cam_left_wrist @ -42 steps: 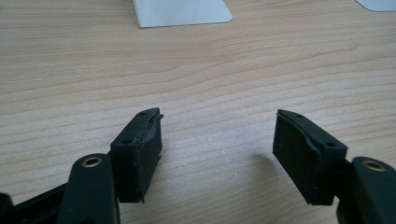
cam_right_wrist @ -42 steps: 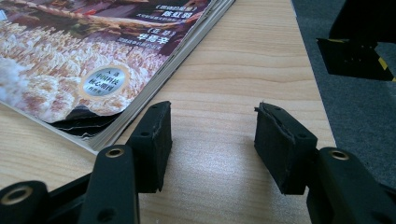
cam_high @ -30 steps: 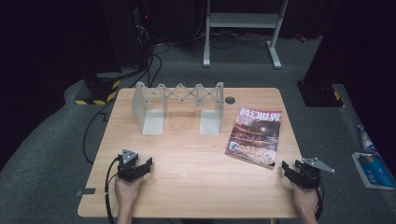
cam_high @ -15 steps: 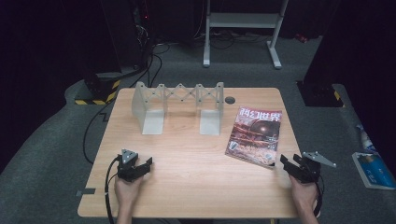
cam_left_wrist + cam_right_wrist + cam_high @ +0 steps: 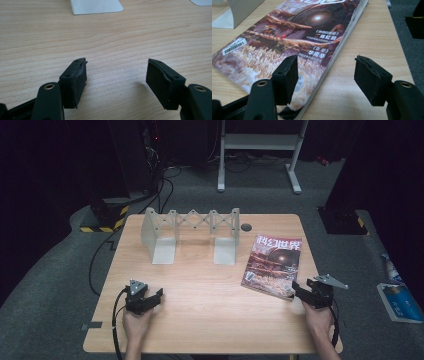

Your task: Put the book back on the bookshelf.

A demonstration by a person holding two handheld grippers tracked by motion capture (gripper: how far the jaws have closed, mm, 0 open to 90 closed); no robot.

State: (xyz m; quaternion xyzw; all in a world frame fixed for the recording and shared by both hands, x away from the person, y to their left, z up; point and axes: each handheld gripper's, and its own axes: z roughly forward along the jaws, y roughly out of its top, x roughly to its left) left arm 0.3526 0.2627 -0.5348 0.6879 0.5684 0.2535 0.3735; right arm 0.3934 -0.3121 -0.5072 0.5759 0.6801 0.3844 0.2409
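A magazine (image 5: pixel 272 263) with a reddish cover lies flat on the right part of the wooden table (image 5: pixel 210 315). My right gripper (image 5: pixel 299 291) is at its near right corner, open. In the right gripper view the magazine (image 5: pixel 287 42) runs under the left jaw and its spine edge passes between the jaws of my right gripper (image 5: pixel 327 75). My left gripper (image 5: pixel 156 296) rests low at the table's near left, open, with bare wood between the jaws of the left gripper (image 5: pixel 116 75).
A white expanding book rack (image 5: pixel 190 232) stands at the back middle of the table, with a dark round grommet (image 5: pixel 246 227) to its right. A blue-and-white object (image 5: pixel 400 300) lies on the grey floor at the right. One rack foot (image 5: pixel 96 6) lies ahead of the left gripper.
My right gripper has moved forward and left to the magazine's near corner. The left gripper has stayed where it was.
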